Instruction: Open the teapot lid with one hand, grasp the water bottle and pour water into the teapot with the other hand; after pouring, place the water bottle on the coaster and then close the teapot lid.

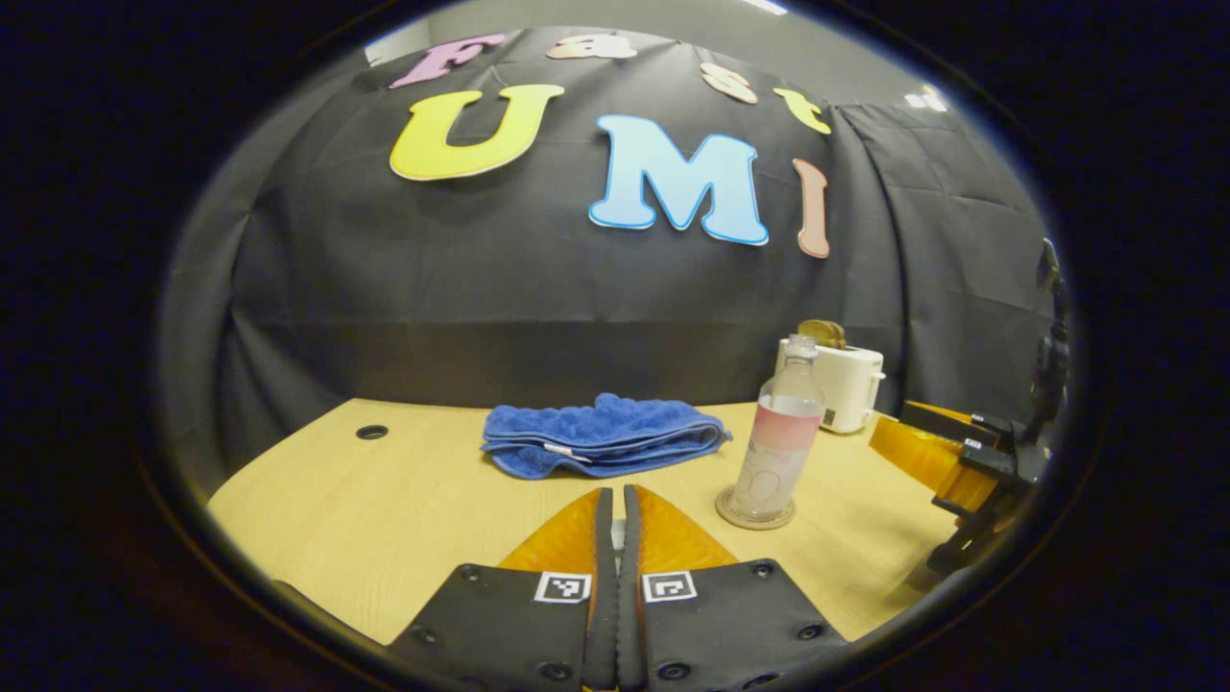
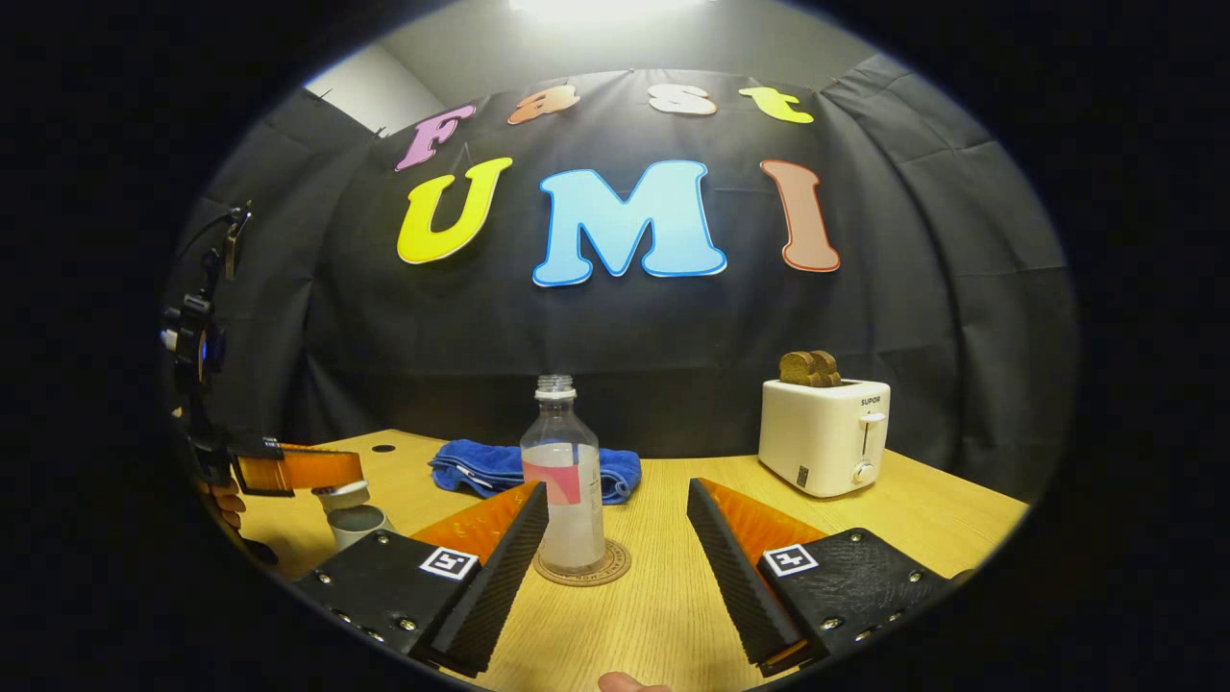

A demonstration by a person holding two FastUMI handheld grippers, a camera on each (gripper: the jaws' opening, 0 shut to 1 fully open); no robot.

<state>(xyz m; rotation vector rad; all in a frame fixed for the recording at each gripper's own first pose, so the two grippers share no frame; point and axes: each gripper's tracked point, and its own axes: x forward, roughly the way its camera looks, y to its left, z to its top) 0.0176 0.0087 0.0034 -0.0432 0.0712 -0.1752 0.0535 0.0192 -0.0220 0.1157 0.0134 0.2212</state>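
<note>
A clear, uncapped water bottle (image 2: 567,481) with a pink label, part full, stands upright on a round coaster (image 2: 603,571). My right gripper (image 2: 615,490) is open, its fingers either side of the bottle and not touching it. At the far left the pale teapot (image 2: 357,527) sits open, with its lid (image 2: 341,495) held just above it in the left gripper (image 2: 300,471). In the left gripper view my left gripper (image 1: 618,492) is shut, a sliver of white showing between its fingers. The bottle (image 1: 778,432), the coaster (image 1: 730,514) and the right gripper (image 1: 947,452) lie to its right.
A folded blue towel (image 1: 601,437) lies at the back of the wooden table (image 1: 384,500), with a cable hole (image 1: 372,432) to its left. A white toaster (image 2: 824,434) holding bread stands at the back right. A fingertip (image 2: 629,682) shows at the bottom edge.
</note>
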